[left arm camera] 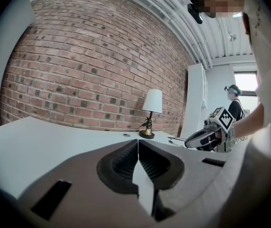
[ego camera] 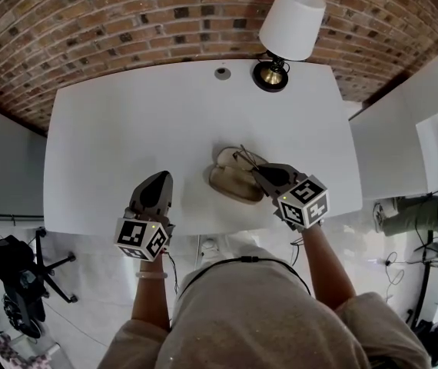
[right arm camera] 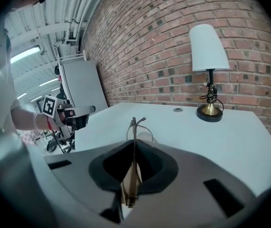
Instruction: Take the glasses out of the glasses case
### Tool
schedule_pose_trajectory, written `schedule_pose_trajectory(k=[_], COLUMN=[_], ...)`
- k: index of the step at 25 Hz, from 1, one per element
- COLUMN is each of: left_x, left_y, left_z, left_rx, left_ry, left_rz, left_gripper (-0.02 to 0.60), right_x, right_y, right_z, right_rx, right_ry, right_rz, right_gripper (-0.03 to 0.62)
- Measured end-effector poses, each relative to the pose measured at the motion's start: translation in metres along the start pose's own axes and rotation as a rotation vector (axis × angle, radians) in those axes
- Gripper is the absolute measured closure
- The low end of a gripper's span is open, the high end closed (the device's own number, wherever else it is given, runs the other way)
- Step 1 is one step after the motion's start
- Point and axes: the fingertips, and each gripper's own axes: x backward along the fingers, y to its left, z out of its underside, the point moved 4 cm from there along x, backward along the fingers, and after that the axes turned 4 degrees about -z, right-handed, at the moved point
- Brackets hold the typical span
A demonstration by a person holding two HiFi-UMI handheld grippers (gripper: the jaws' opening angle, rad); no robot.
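Clearly, the right gripper [ego camera: 259, 171] reaches from the tabletop's near edge toward its middle, tilted nose-down, the bare forearm behind it coming up from the person's right side. In the right gripper view its jaws are clamped on a thin temple of the glasses [right arm camera: 134, 127], which stands upright in the narrow slot between the pads with the wire frame poking out past the tips. From the head view the glasses [ego camera: 243, 158] show only as a few fine dark lines above the far end of the glasses case [ego camera: 230, 179], which lies open, tan and pale inside, near the tabletop's near edge, right of centre. Whether the frame touches the case or hangs clear of it I cannot tell, and the lenses are hard to make out. The right gripper's own body hides the case in its own view. The left gripper [ego camera: 160, 178] sits well apart to the left over the near edge of the white table [ego camera: 119, 121], pointing almost level; in its view the left gripper [left arm camera: 138, 144] has its pads together at the tips with nothing between them. The person's shirt covers part of the near edge and both elbows. A lamp [ego camera: 288, 29] stands at the far edge, toward the right corner.
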Motion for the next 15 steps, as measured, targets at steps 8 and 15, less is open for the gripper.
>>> schedule_pose_trajectory(k=[8, 15], left_x=[0.003, 0.008], left_y=[-0.005, -0.005], left_z=[-0.006, -0.012], left_rx=[-0.016, -0.03], left_ry=[-0.01, -0.029], left_rz=[0.006, -0.004], left_gripper=[0.575, 0.575], right_x=[0.017, 0.034], right_y=[-0.003, -0.008], right_z=[-0.009, -0.016], right_rx=[-0.038, -0.051], right_ry=[-0.086, -0.17], right_rz=[0.034, 0.084], right_gripper=[0.574, 0.574])
